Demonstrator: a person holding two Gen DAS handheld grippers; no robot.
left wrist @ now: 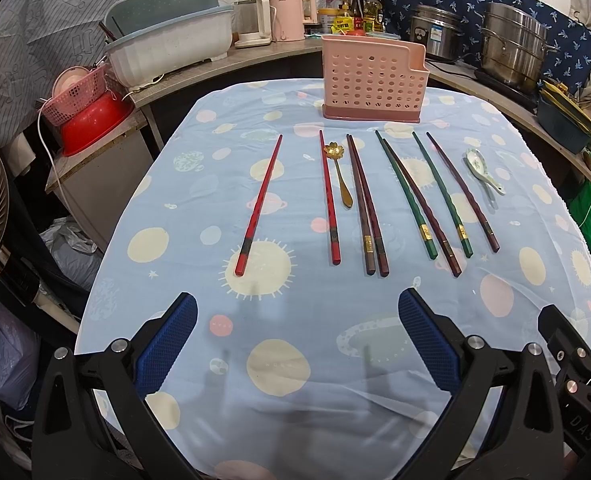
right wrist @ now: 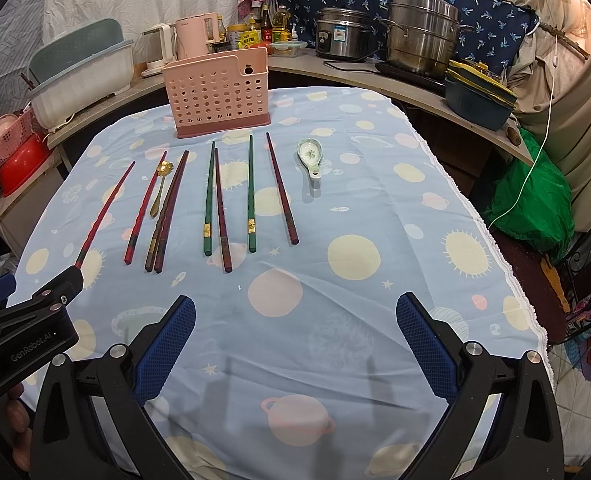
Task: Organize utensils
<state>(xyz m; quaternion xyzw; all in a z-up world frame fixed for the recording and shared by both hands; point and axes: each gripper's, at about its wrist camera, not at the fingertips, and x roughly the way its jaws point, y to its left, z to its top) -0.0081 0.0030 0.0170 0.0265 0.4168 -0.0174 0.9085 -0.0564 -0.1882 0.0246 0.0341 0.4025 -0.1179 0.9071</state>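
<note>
Left wrist view: left gripper [left wrist: 295, 344] spread wide, empty. The chopsticks [left wrist: 369, 204] lie ahead, long axes running near-to-far, before the pink holder [left wrist: 371, 80].

Right wrist view: right gripper [right wrist: 295, 344] likewise agape, empty; ceramic spoon [right wrist: 310, 156] far ahead, nearer this side.

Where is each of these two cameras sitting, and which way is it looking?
Left wrist: on the left gripper, looking along its open fingers at the chopsticks; right gripper's edge shows.
Right wrist: on the right gripper, facing the ceramic spoon; left gripper and fingertips show.
Shared: pink utensil holder, gold spoon, tablecloth.
</note>
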